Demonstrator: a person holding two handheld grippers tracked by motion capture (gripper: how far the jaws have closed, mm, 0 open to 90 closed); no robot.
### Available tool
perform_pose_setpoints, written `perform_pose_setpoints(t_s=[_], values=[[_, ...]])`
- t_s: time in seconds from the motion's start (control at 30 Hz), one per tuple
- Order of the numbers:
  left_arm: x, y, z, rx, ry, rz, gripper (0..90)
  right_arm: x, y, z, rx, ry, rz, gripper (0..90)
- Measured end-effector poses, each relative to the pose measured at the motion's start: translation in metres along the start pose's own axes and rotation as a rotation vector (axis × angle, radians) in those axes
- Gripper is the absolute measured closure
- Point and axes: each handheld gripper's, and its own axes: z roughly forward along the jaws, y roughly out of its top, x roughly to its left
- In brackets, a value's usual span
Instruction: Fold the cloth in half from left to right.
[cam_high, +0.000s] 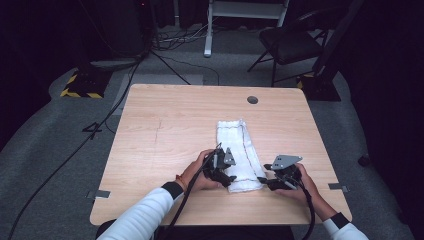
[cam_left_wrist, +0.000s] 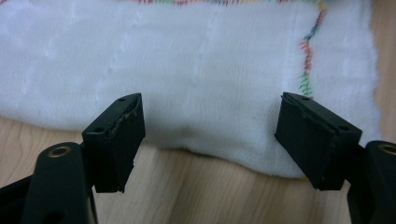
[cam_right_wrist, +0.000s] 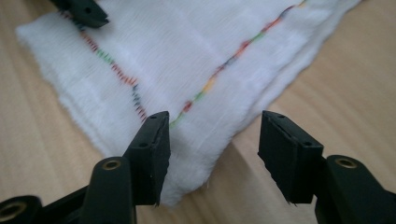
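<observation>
A white cloth (cam_high: 239, 152) lies folded into a long strip on the wooden table (cam_high: 165, 135), a bit to the right of the middle, and its near end is close to the person's side. The cloth has a line of colored stitches (cam_right_wrist: 212, 80) near its edge. The left gripper (cam_high: 223, 176) sits just beside the left side of the cloth's near end. Its jaws stand wide apart with nothing pinched between them, and the cloth's edge (cam_left_wrist: 210, 149) lies right in front of them. The right gripper (cam_high: 267, 181) sits just beside the right side of the same end. Its jaws are wide open too, and a corner of the cloth (cam_right_wrist: 187, 182) lies loose between them.
</observation>
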Motion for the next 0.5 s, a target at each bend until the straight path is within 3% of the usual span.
perform_pose_setpoints(t_s=[0.2, 0.5], values=[[-0.003, -0.015, -0.007, -0.017, -0.044, -0.062, 25.2, 0.011, -0.004, -0.004, 0.001, 0.050, 0.019, 47.0], [-0.020, -0.039, -0.023, -0.034, -0.082, -0.105, 25.2, 0.031, -0.005, -0.005, -0.001, 0.116, 0.022, 42.6]])
